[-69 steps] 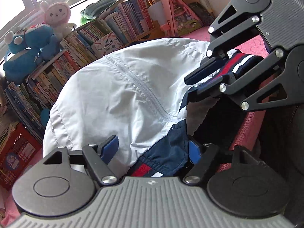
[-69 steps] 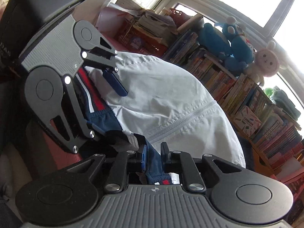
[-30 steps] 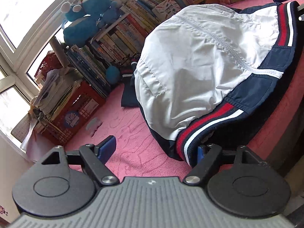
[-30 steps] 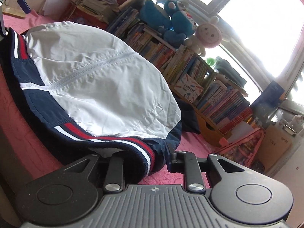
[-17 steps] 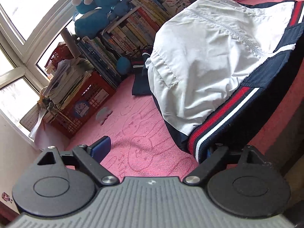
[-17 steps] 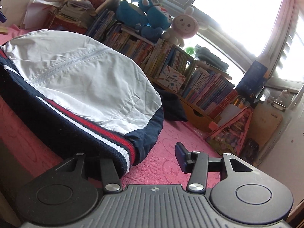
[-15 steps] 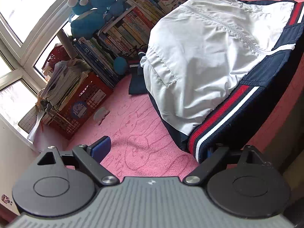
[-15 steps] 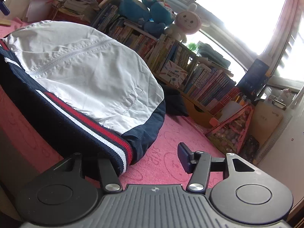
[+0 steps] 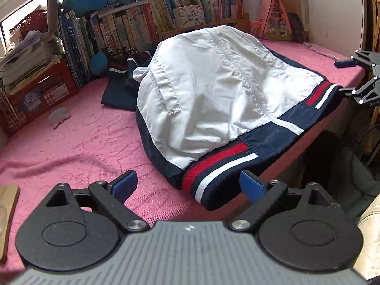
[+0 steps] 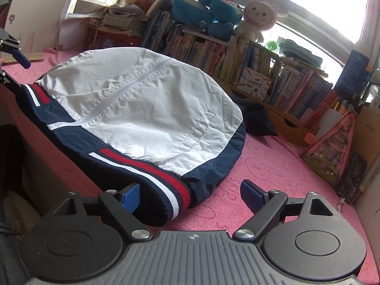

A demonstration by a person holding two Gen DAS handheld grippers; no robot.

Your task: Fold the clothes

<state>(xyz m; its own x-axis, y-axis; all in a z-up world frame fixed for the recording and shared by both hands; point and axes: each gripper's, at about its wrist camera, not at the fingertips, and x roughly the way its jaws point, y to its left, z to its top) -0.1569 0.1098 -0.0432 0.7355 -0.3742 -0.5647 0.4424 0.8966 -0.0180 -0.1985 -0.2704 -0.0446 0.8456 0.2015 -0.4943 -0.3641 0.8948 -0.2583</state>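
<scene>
A white and navy jacket (image 9: 213, 90) with a red and white striped hem lies spread on the pink bed cover (image 9: 78, 142). It also shows in the right wrist view (image 10: 142, 109). My left gripper (image 9: 187, 186) is open and empty, its jaws wide on either side of the hem's left corner. My right gripper (image 10: 190, 196) is open and empty, straddling the hem's right corner. The right gripper also shows far right in the left wrist view (image 9: 356, 78). The left gripper also shows far left in the right wrist view (image 10: 11, 54).
A dark folded garment (image 9: 123, 80) lies behind the jacket. Bookshelves (image 9: 142, 23) with plush toys (image 10: 213, 11) line the far side. A red crate (image 9: 35, 92) stands at left. A pink bag (image 10: 332, 152) stands at right. The bed edge (image 9: 308, 137) drops off near me.
Both grippers let go of the jacket hem and opened. The jacket now lies spread on the bed, and both grippers have drawn back a little toward the near edge.
</scene>
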